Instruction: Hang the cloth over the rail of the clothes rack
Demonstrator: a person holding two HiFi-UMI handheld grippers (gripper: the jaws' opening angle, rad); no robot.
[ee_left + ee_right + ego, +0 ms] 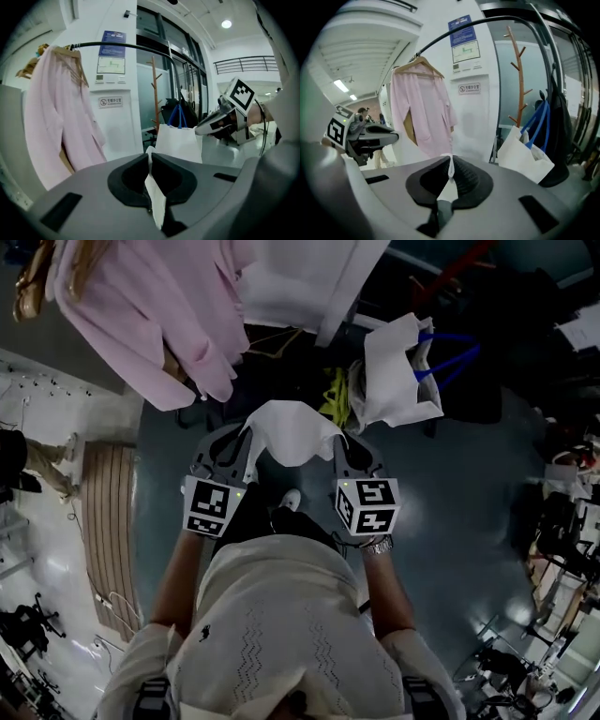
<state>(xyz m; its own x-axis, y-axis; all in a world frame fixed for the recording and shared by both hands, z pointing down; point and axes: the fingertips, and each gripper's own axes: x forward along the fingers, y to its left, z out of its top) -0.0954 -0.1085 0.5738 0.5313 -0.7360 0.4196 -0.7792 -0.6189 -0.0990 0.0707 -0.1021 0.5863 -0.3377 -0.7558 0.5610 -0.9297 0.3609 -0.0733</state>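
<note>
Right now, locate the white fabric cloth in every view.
Head view: white fabric cloth stretched between left tool and right tool, centre.
Left gripper view: cloth pinched, bottom centre.
Right gripper view: cloth pinched, lower centre.
Shared landmark: hanging pink shirt, seen in all three.

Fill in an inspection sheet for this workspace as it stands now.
Surface: no table; dark floor underfoot.
Job's things: white cloth held up, sagging between the two grippers; black rail ahead, the cloth not yet on it.
Clutter: white tote bag with blue handles; wooden slatted board on the floor.
Grippers: left gripper jaws shut on the cloth; right gripper jaws shut on the cloth.
Cables: what looks like a thin white cable on the floor at the left.
Surroundings: pink shirt on a hanger on the rail; wooden coat stand.
</note>
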